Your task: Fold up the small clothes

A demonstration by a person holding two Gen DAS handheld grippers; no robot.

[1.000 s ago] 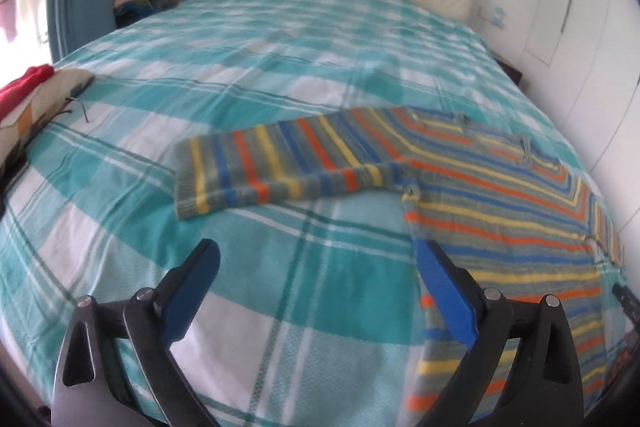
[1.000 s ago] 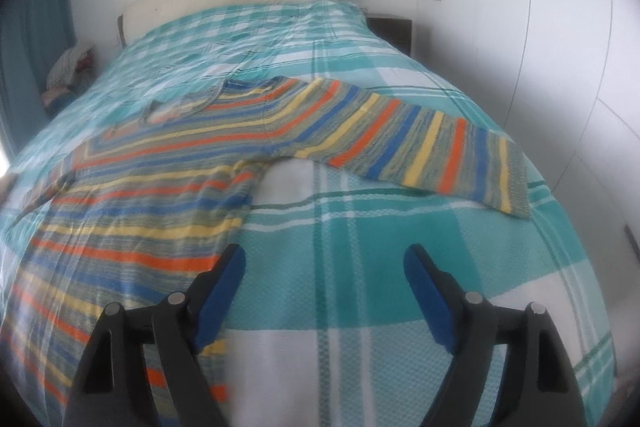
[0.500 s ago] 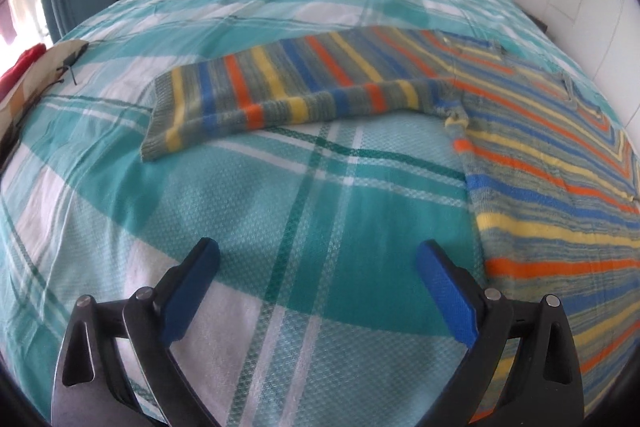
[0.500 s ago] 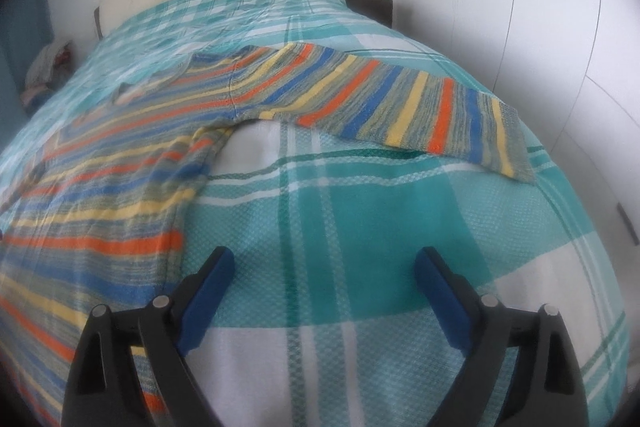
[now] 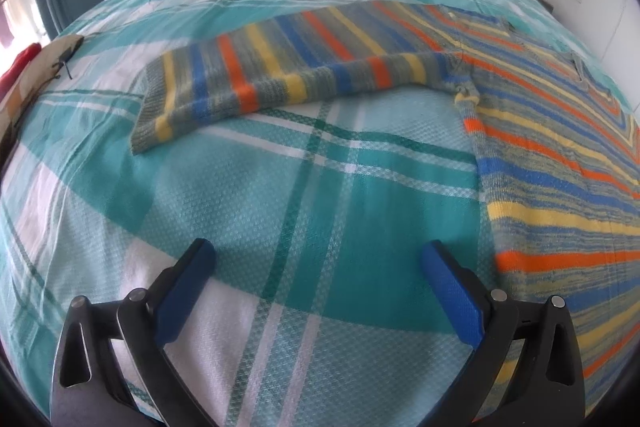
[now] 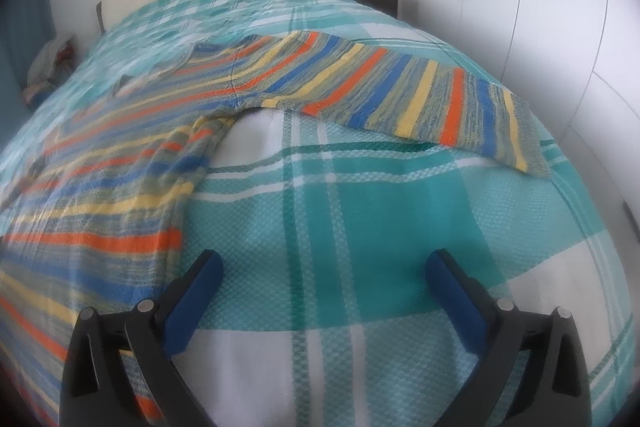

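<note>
A striped sweater (image 5: 552, 155) is spread flat on a bed covered by a teal and white checked blanket (image 5: 320, 211), with one sleeve (image 5: 280, 67) stretched out to the left in the left wrist view and the other sleeve (image 6: 420, 95) stretched out to the right in the right wrist view. The left gripper (image 5: 316, 259) is held wide apart above bare blanket just beside the sweater's side edge, with nothing between its blue pads (image 5: 448, 287). The right gripper (image 6: 324, 267) has just been opening and is likewise spread wide over bare blanket below the right sleeve, with nothing gripped.
</note>
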